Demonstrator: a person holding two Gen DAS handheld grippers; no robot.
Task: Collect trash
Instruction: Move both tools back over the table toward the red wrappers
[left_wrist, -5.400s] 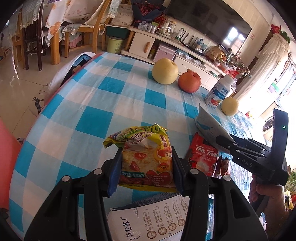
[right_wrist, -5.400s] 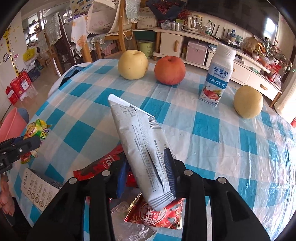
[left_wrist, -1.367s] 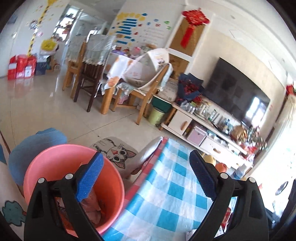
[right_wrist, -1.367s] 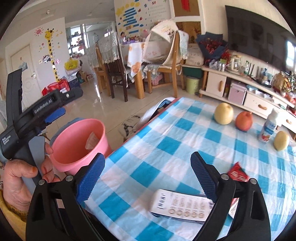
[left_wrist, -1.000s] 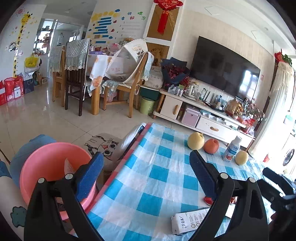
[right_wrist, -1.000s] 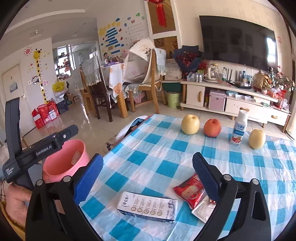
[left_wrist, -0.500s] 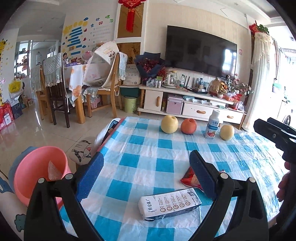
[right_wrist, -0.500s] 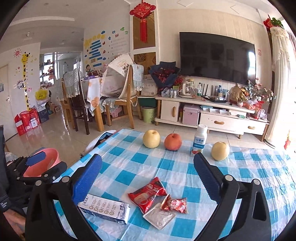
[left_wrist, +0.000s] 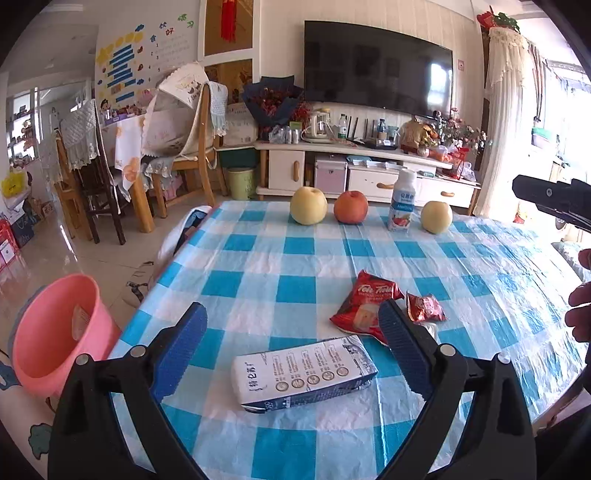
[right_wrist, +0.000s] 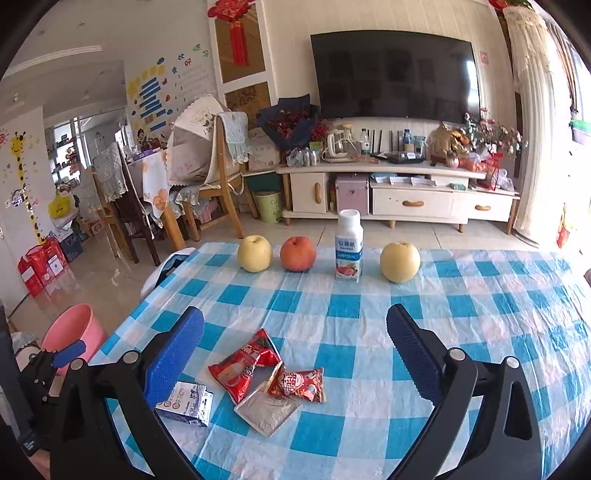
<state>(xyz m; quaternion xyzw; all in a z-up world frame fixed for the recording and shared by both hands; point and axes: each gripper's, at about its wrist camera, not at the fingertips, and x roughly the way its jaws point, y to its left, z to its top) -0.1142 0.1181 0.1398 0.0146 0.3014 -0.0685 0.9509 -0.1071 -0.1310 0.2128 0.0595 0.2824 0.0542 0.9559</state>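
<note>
A white and blue milk carton (left_wrist: 304, 373) lies flat on the checked table, just beyond my open, empty left gripper (left_wrist: 291, 341); it also shows in the right wrist view (right_wrist: 186, 403). A large red snack wrapper (left_wrist: 364, 308) (right_wrist: 243, 363), a small red wrapper (left_wrist: 424, 306) (right_wrist: 297, 384) and a silver wrapper (right_wrist: 266, 410) lie beside it. My right gripper (right_wrist: 294, 354) is open and empty above these wrappers. The pink trash bucket (left_wrist: 55, 332) (right_wrist: 72, 330) stands on the floor left of the table, with trash inside.
Two yellow pears (right_wrist: 254, 254) (right_wrist: 400, 261), a red apple (right_wrist: 297, 254) and a yogurt bottle (right_wrist: 349, 251) stand in a row at the table's far side. Chairs (right_wrist: 207, 173) and a TV cabinet (right_wrist: 399, 195) stand beyond. The table edge (left_wrist: 147, 295) runs along the left.
Both grippers dropped their wrappers in the pink bucket and opened. They have since swung back right from the bucket to face the table, lower and closer to the trash.
</note>
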